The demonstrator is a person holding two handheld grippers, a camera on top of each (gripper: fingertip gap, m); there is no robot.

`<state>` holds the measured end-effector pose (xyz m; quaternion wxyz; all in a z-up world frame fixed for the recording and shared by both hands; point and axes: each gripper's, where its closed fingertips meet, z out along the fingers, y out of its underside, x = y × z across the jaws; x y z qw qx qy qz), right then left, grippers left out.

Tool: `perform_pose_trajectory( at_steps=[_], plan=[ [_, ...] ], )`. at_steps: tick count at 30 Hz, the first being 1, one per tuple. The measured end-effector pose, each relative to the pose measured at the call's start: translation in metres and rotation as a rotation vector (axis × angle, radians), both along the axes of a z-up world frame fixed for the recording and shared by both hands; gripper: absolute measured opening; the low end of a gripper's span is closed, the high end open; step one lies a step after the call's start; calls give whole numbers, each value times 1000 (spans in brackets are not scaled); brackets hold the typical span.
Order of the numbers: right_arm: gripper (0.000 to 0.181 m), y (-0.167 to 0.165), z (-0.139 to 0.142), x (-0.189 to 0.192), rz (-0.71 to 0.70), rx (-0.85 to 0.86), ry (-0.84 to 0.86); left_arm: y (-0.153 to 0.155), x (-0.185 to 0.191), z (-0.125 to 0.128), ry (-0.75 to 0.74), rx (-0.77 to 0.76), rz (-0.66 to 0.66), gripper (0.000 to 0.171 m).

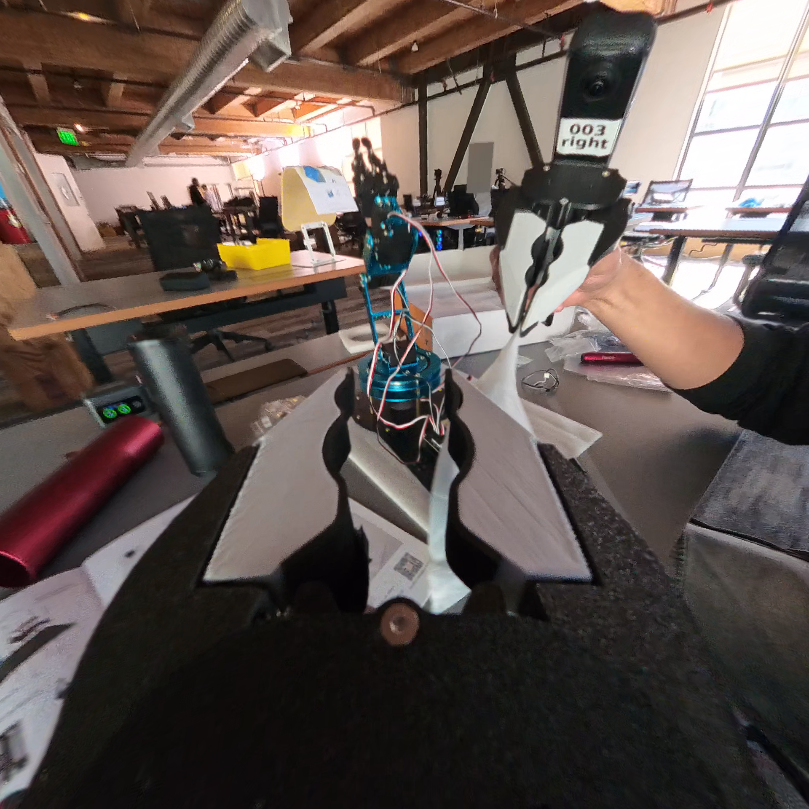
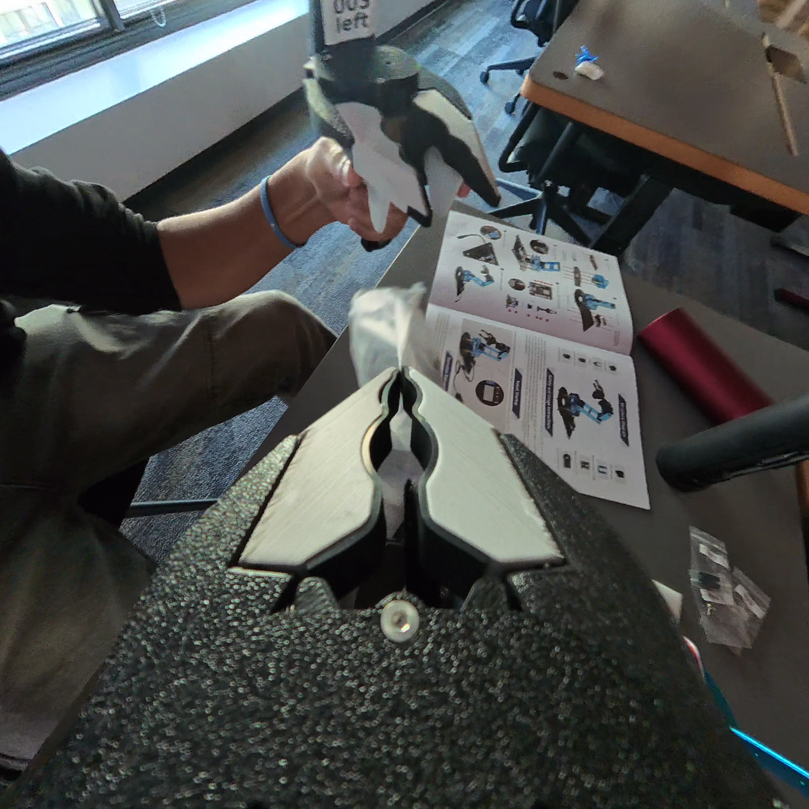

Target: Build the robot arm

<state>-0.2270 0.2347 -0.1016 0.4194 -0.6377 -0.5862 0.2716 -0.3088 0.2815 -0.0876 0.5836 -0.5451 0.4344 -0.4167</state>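
Observation:
My right gripper (image 2: pixel 402 372) is shut on a thin clear-white plastic bag (image 2: pixel 385 324), pinched at its fingertips. In the left wrist view the right gripper (image 1: pixel 521 330) is raised at the upper right, and the bag (image 1: pixel 503 385) hangs stretched from it down to the table. My left gripper (image 1: pixel 397 381) is open, its jaws set wide apart, and points at a small blue robot arm (image 1: pixel 385 280) with red and white wires. A white strip (image 1: pixel 440 516) lies along the inside of its right finger. It also shows in the right wrist view (image 2: pixel 442 216), held above the table edge.
An open instruction booklet (image 2: pixel 547 350) lies on the grey table (image 2: pixel 722 503), beside a red cylinder (image 2: pixel 700 367). Small bagged parts (image 2: pixel 722 591) lie at the right. A white box (image 1: pixel 459 306) and a red pen (image 1: pixel 608 358) lie behind the robot arm. The person's leg is at the left. Tip to tip, the grippers are about 10 cm apart.

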Motion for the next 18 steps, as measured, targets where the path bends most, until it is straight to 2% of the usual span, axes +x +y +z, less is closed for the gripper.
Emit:
perform_pose_trajectory(
  at_steps=[2, 3, 5, 7, 13, 16, 17, 18],
  plan=[
    [0, 0, -10, 4, 10, 6, -36, 1, 12, -22, 38, -55, -58, 56],
    [0, -1, -9, 6, 19, -5, -26, -5, 21, -34, 59, -99, -141, 59],
    [0, -3, -5, 10, 22, -26, 4, -30, 34, -51, 84, -185, -358, 59],
    [0, -1, -8, 16, 3, -14, -16, -46, 37, -57, 76, -200, -460, 58],
    [0, 6, -12, 31, -43, 14, -17, -81, 25, -70, 35, -261, -550, 58],
    [0, 5, -13, 35, -44, -7, -4, -78, 42, -77, 31, -289, -484, 39],
    [0, 5, -13, 35, -41, -10, -1, -71, 46, -74, 11, -293, -446, 15],
    [0, 5, -14, 37, -45, -10, -5, -66, 48, -71, -7, -293, -423, 0]
  ],
)
